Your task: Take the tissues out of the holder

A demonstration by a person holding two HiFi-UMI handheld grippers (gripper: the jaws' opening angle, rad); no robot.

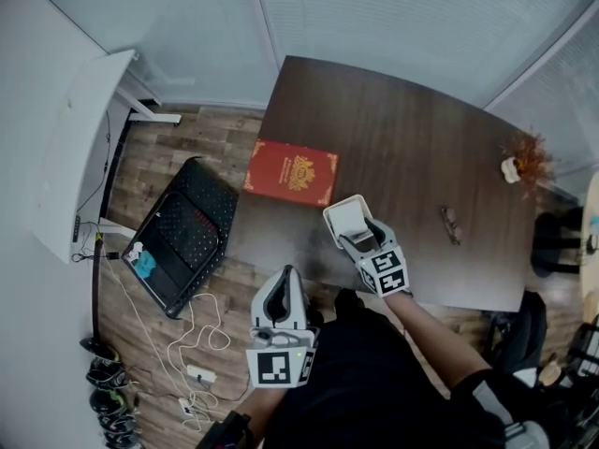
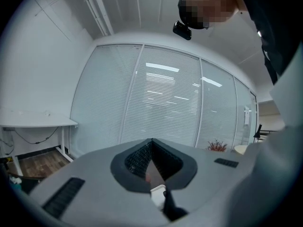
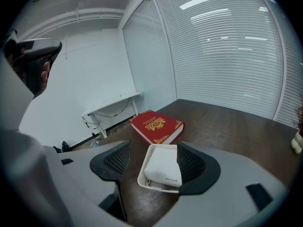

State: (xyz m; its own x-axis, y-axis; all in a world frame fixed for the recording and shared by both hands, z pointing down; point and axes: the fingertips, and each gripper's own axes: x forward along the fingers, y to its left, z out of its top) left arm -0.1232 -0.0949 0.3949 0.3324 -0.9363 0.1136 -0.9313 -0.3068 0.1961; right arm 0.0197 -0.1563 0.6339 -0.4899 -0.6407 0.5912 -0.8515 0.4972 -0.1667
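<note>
The dark desk [image 1: 421, 148] fills the head view, with a red book [image 1: 291, 171] lying at ten o'clock from the white holder [image 1: 348, 219]. Only this view shows both tools together. The left gripper [image 1: 286, 274] is by the desk's near edge, at seven o'clock from the holder, and the right gripper [image 1: 358, 235] reaches over the holder.

The right gripper view shows its jaws well apart with the holder between them. The right jaw is just beside the holder's wall and the left jaw stands clear, so nothing is clamped. Here the tissue pack [image 3: 163, 167] reads as separate — lying inside the holder.

The left gripper view faces blinds [image 2: 161, 98]; its jaws meet at the tips, holding nothing.

Small glasses [image 1: 451, 224] lie at three o'clock — head view only.
</note>
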